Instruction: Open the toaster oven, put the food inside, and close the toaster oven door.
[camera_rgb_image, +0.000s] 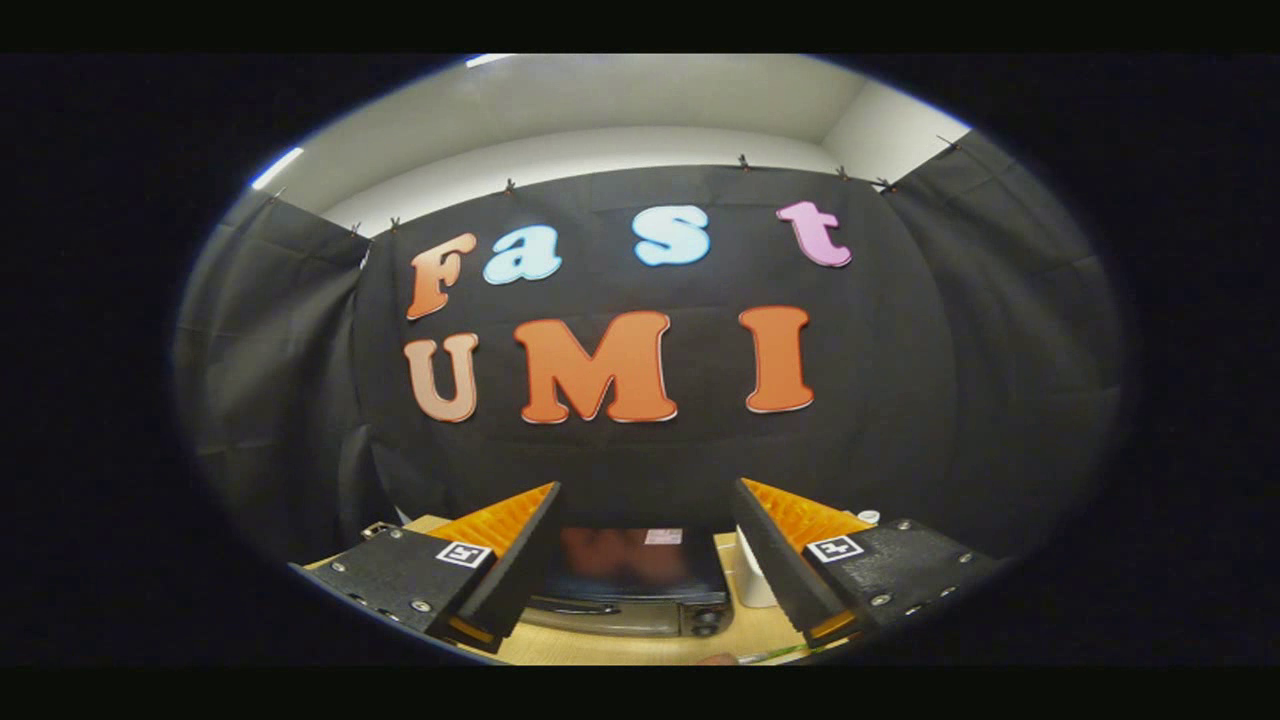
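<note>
- Jaws (645, 520) are spread wide and hold nothing; both fingers are raised well above the tabletop (640, 648) and are pointed mostly at the black cloth wall (640, 450).
- Toaster oven (632, 585) is seen low between the two fingers, at 6 o'clock from the midpoint of the jaws, standing on the tabletop with its top toward the camera.
- Door of the oven is judged to be closed, though only the upper edge of the front, a handle-like bar and dark knobs (706, 624) at its right end can be made out.
- White cup-like object (752, 580) stands just beside the oven at its 3 o'clock, partly hidden by the right finger.
- Food cannot be picked out with confidence; a small reddish shape and something green lie at the near edge of the tabletop, at 5 o'clock from the oven, too cut off to be named.
- Step in hand is judged to be the opening approach: nothing has been touched yet.
- Next move calls for the jaws to be lowered and tipped down toward the oven front, so the handle can be caught and the door pulled open.
</note>
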